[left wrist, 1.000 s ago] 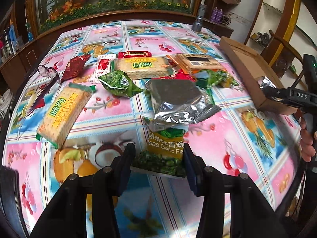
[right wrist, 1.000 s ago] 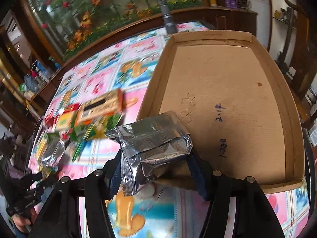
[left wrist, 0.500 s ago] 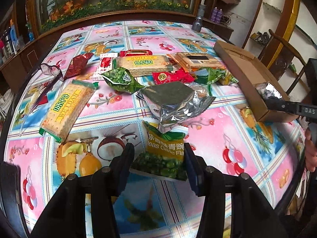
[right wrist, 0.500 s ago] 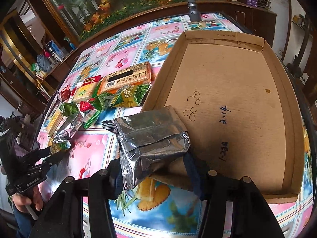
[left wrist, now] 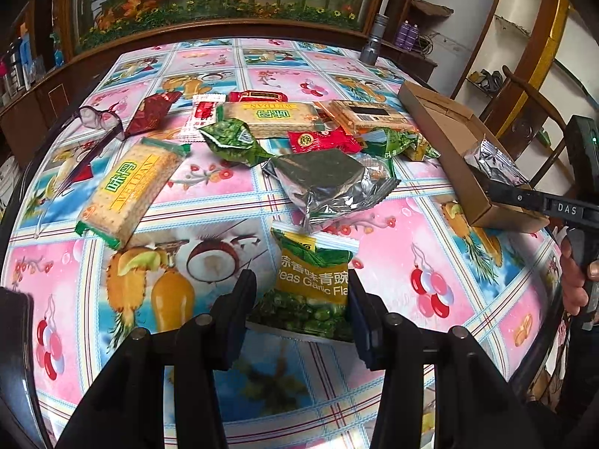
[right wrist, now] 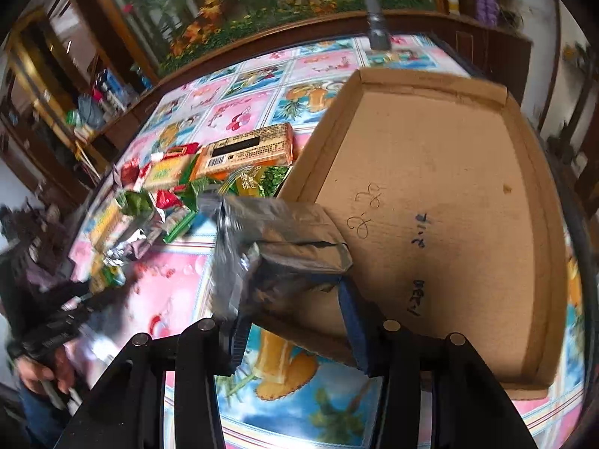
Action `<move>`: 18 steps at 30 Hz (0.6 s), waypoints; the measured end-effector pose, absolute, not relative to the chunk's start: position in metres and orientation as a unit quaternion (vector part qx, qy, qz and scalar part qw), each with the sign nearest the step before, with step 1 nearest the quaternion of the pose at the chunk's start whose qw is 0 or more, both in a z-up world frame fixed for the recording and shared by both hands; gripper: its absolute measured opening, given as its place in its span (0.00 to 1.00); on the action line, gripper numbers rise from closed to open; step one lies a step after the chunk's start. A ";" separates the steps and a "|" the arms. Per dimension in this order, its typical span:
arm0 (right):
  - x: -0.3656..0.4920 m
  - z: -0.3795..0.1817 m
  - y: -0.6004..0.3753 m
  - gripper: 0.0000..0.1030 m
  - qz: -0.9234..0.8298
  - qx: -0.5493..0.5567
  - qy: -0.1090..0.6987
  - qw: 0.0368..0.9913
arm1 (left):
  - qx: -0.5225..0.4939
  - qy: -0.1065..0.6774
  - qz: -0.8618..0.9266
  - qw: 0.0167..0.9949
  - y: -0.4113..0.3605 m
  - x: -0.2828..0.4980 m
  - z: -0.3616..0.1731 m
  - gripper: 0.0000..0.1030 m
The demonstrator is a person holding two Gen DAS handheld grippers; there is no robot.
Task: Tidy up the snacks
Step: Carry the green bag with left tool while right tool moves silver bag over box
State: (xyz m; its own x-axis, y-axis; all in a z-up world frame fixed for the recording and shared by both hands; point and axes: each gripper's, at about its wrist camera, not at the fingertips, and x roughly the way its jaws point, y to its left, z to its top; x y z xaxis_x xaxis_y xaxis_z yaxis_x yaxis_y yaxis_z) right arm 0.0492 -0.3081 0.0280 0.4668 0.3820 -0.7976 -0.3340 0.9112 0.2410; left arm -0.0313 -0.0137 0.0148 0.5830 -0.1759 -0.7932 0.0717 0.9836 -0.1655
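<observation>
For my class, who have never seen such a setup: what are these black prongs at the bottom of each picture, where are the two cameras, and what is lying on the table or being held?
No robot here: a person holds a two-finger gripper in each hand, and a fisheye camera on each looks along its fingers. One picture comes from the left gripper, whose fingers straddle a pack of garlic green peas on the flowered tablecloth. The other comes from the right gripper, which grips a silver foil packet at the edge of a shallow cardboard box; its jaws have just been closing on it. More snacks lie loose: cracker packs, another foil pouch, small green and red wrappers.
</observation>
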 end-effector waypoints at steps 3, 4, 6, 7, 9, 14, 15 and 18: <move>0.051 0.028 -0.310 0.59 0.218 0.036 0.478 0.850 | -0.062 0.449 -0.073 0.888 -0.013 -0.032 0.016 0.45; 0.051 0.029 -0.311 0.61 0.214 0.032 0.477 0.852 | -0.061 0.449 -0.072 0.888 -0.013 -0.032 0.016 0.45; 0.049 0.031 -0.310 0.67 0.213 0.021 0.472 0.855 | -0.060 0.451 -0.072 0.888 -0.013 -0.032 0.015 0.45; 0.048 0.033 -0.309 0.68 0.212 0.014 0.468 0.858 | -0.059 0.451 -0.071 0.888 -0.013 -0.032 0.015 0.45; 0.047 0.034 -0.305 0.70 0.205 -0.003 0.460 0.864 | -0.060 0.453 -0.071 0.887 -0.014 -0.031 0.014 0.45; 0.047 0.038 -0.291 0.72 0.197 -0.047 0.439 0.875 | -0.056 0.457 -0.074 0.885 -0.017 -0.030 0.011 0.45; 0.049 0.037 -0.290 0.72 0.194 -0.045 0.441 0.875 | -0.054 0.457 -0.073 0.885 -0.017 -0.029 0.011 0.45; 0.054 0.033 -0.288 0.72 0.194 -0.050 0.446 0.873 | -0.051 0.458 -0.074 0.884 -0.018 -0.025 0.011 0.45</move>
